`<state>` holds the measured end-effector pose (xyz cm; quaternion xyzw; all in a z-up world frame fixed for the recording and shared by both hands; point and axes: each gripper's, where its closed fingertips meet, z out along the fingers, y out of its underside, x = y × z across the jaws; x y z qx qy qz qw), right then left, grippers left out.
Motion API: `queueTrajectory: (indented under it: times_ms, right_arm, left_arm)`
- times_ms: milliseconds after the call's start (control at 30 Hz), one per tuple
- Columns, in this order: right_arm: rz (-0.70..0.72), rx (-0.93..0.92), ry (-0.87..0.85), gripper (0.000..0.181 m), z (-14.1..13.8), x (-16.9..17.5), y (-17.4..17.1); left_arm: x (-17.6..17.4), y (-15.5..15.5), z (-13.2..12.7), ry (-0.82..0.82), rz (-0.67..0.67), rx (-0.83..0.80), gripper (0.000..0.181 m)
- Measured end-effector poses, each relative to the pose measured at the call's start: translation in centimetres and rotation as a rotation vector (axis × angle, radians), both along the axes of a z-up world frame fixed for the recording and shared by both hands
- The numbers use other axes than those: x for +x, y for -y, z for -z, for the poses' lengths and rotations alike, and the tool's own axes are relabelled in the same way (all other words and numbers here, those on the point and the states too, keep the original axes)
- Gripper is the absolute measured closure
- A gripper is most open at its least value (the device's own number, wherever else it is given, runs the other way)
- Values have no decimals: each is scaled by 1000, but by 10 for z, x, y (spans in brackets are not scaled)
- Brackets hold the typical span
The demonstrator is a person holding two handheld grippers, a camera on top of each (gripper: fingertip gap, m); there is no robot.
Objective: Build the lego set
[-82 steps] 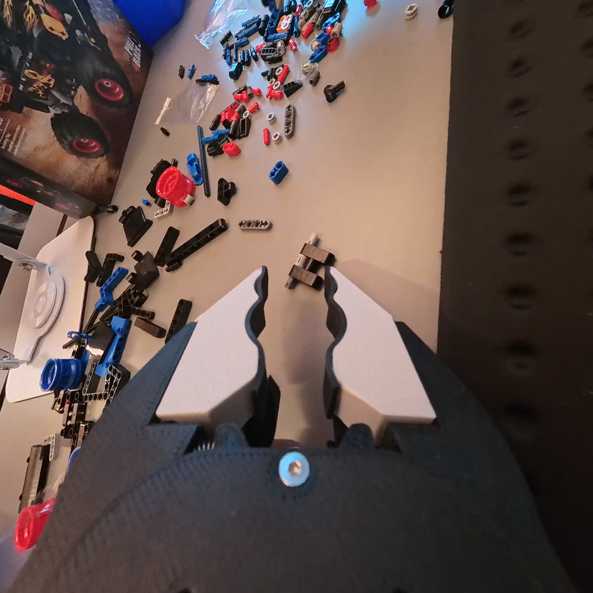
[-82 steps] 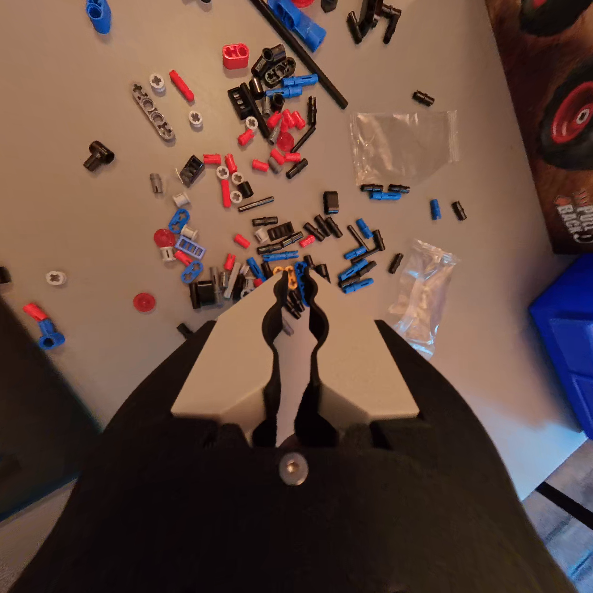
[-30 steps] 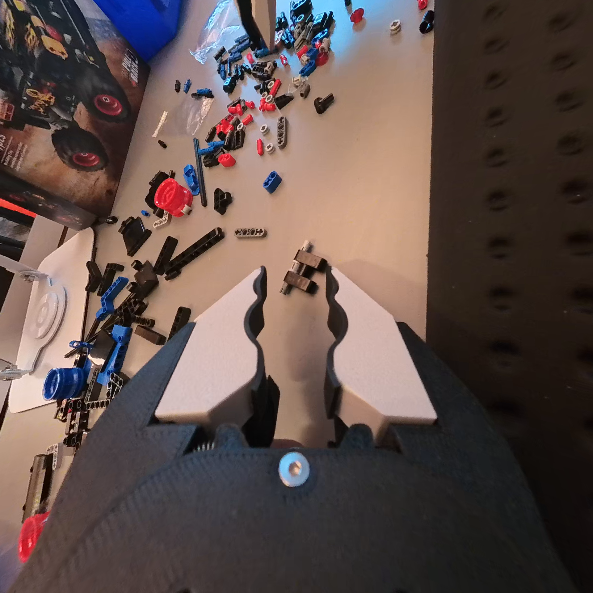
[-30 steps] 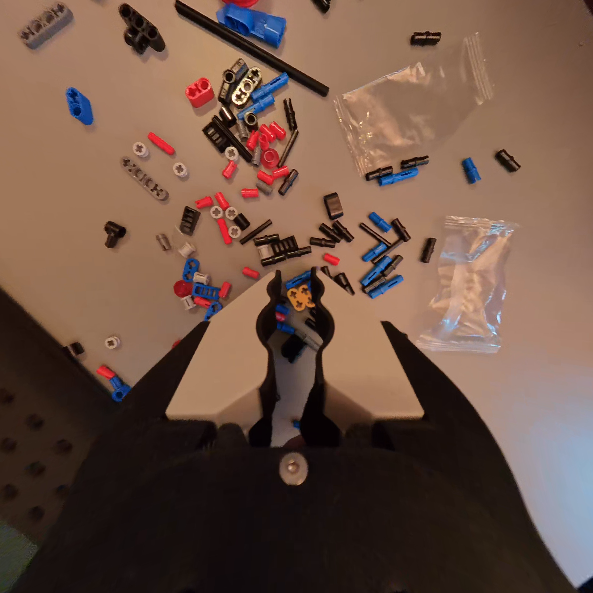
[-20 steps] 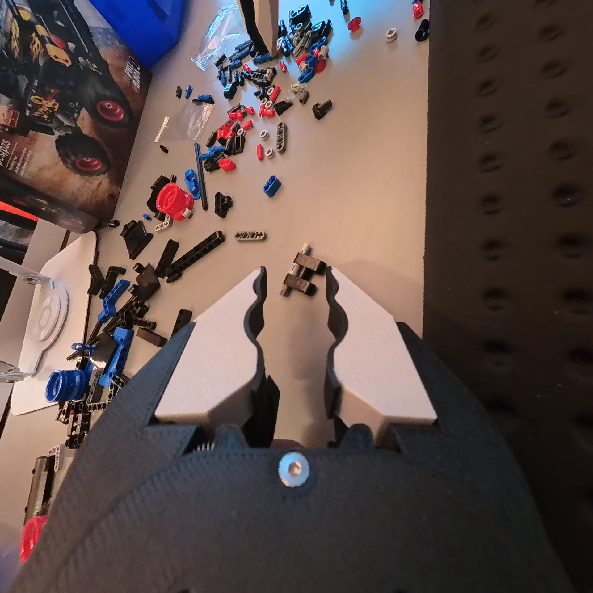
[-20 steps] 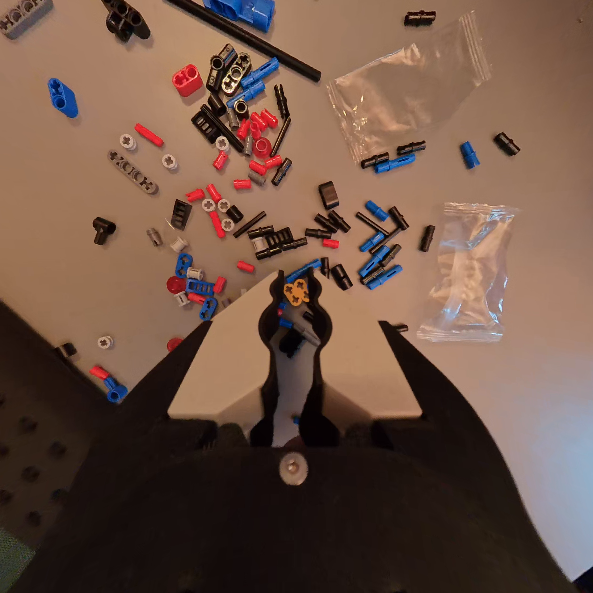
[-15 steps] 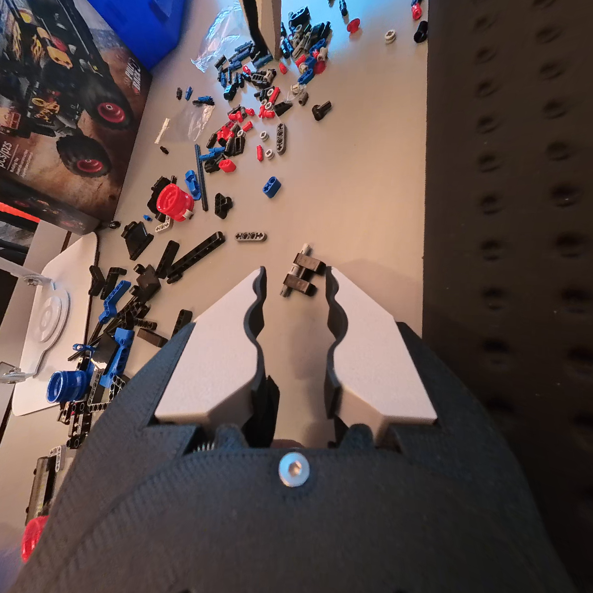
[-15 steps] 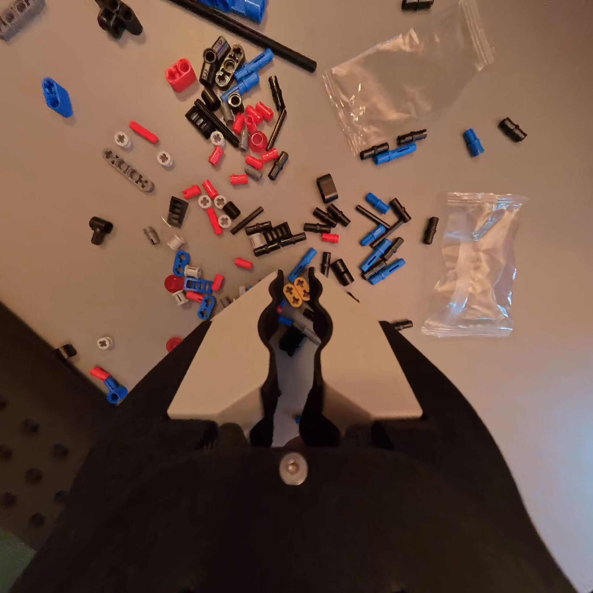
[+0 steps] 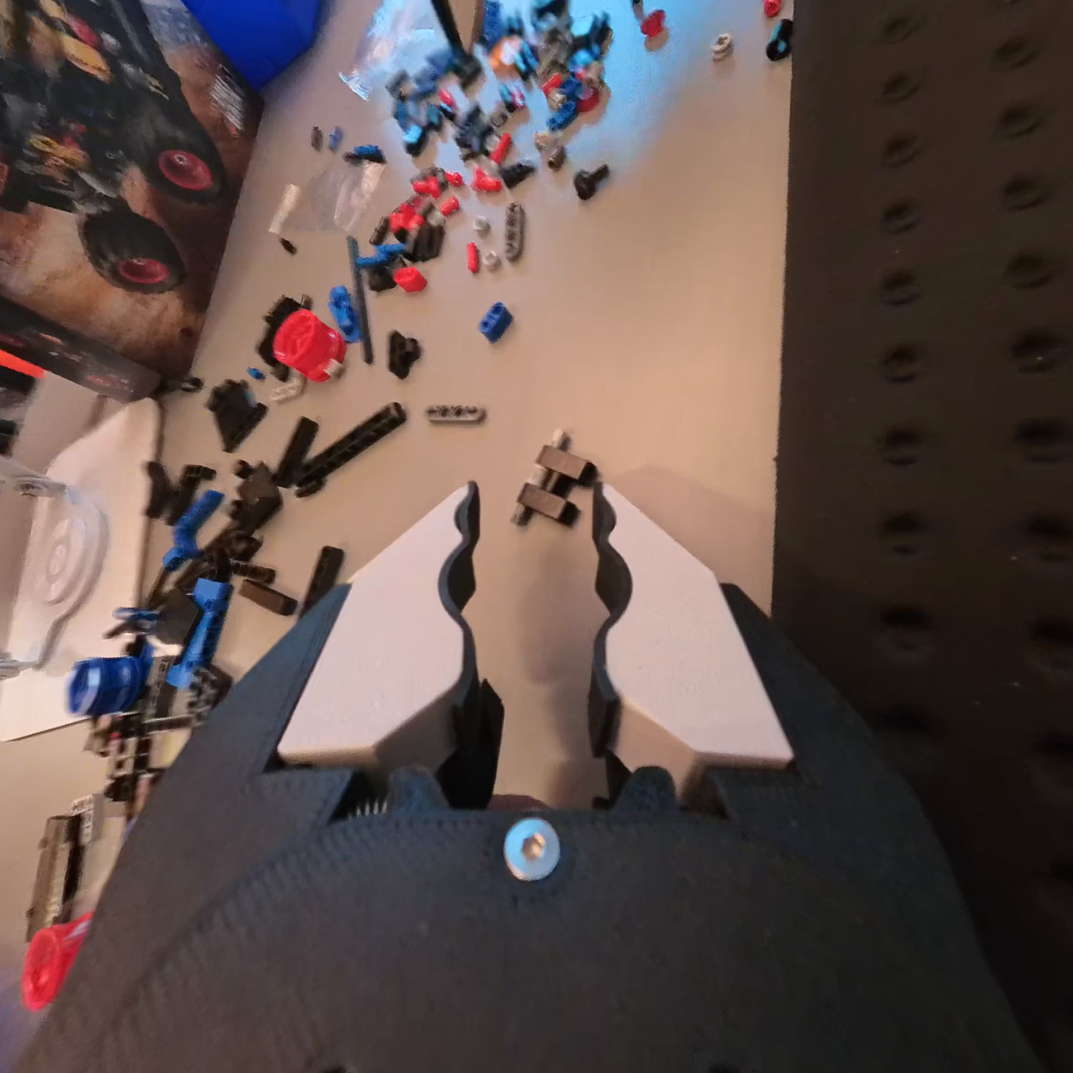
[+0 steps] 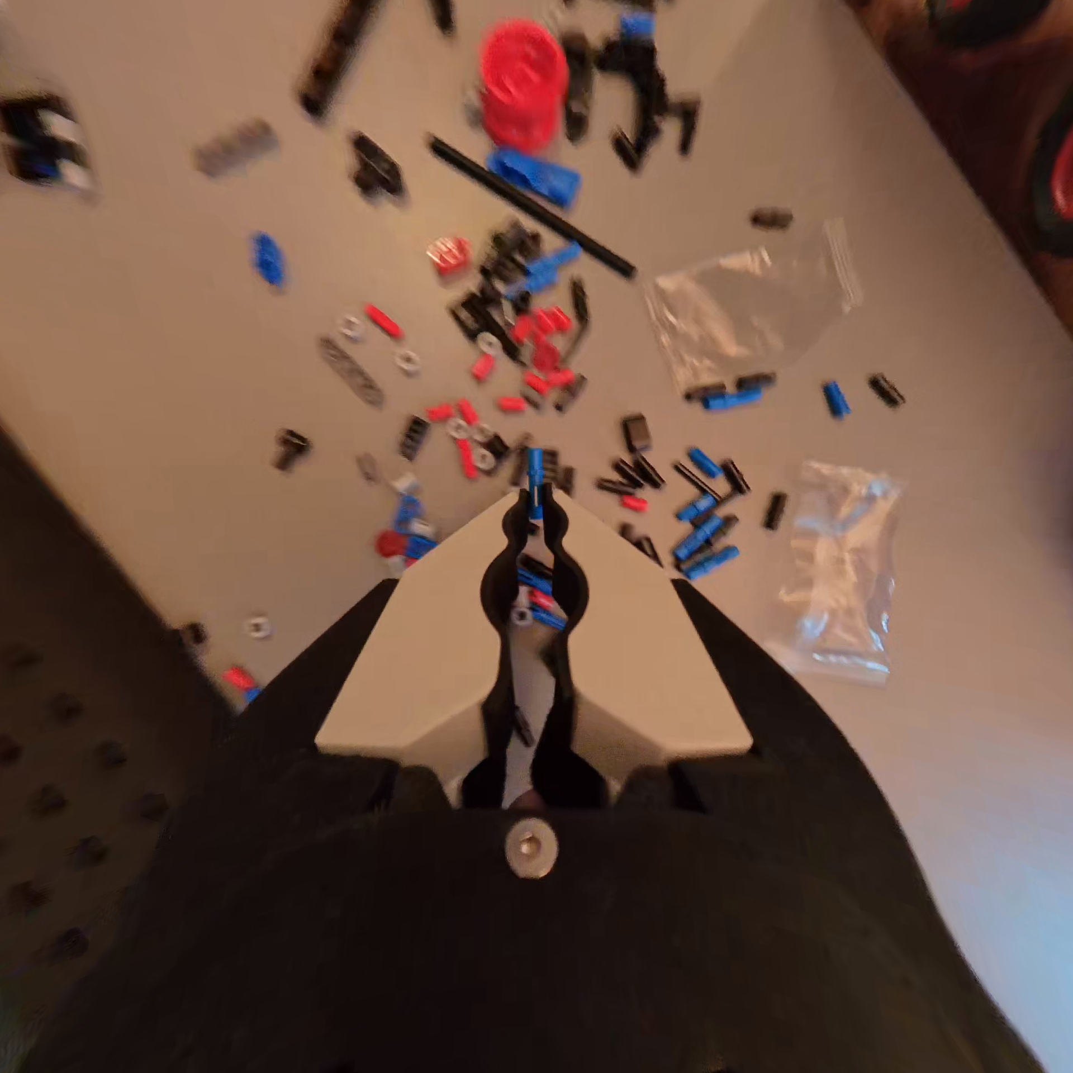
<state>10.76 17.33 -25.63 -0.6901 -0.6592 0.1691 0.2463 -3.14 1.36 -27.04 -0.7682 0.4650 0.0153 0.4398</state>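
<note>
My left gripper (image 9: 535, 493) is open and empty, low over the tan table (image 9: 638, 325). A small black assembly on a grey axle (image 9: 551, 485) lies on the table right at its fingertips, nearer the right finger. My right gripper (image 10: 537, 502) is shut on a blue pin (image 10: 534, 467), which sticks out forward from the fingertips. It holds the pin above a scatter of small red, blue and black pins and connectors (image 10: 540, 348). This pile also shows at the top of the left wrist view (image 9: 476, 116). Both views are blurred by motion.
A black perforated mat (image 9: 929, 406) runs along the right. The set's box (image 9: 87, 203), a white plate (image 9: 58, 557) and black beams (image 9: 348, 441) lie on the left. A red wheel hub (image 10: 522, 87), a black axle (image 10: 528, 203) and two clear bags (image 10: 749, 302) (image 10: 836, 569) lie ahead. Across from one pair of fingers to the other is roughly 20 centimeters. To reach the black axle (image 10: 528, 203) in a straight line is about 12 centimeters for my right fingers, about 15 centimeters for my left. Look for it in the left wrist view (image 9: 355, 294) too.
My right gripper has shut on a blue pin from the pile and risen with it, so more of the table shows. My left gripper has stayed open beside the black assembly.
</note>
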Motion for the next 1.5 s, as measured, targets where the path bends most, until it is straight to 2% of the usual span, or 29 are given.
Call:
queueTrajectory:
  times_ms: [33, 100, 167, 300, 467, 667, 967, 1367, 1500]
  right_arm:
    - [-36, -3, -30, 180, -7, -7, 11]
    - [-119, -21, -81, 180, -17, -23, 40]
    - [-203, -25, -91, 180, -16, -40, 70]
    - [-339, -58, -87, 180, -4, -71, 118]
    - [-414, -71, -50, 180, 18, -93, 146]
    - [-419, -101, -35, 180, 29, -102, 151]
    - [-406, -98, -41, 180, 30, -102, 147]
    - [-404, -49, -56, 180, 28, -101, 145]
    - [-412, 32, -26, 181, 29, -101, 144]
  left_arm:
    - [1, 4, 4, -2, 12, -54, 144]
    - [0, 1, -1, -30, 13, -41, 145]
    - [4, 4, -4, -40, 39, -68, 147]
    - [3, 0, 5, -155, 82, -144, 149]
    - [4, 1, 14, -192, 139, -239, 160]
    - [9, -6, 15, -144, 133, -231, 165]
    - [18, -13, 16, -108, 97, -161, 168]
    - [21, -17, 16, -148, 100, -82, 171]
    - [22, -18, 15, -174, 105, -51, 172]
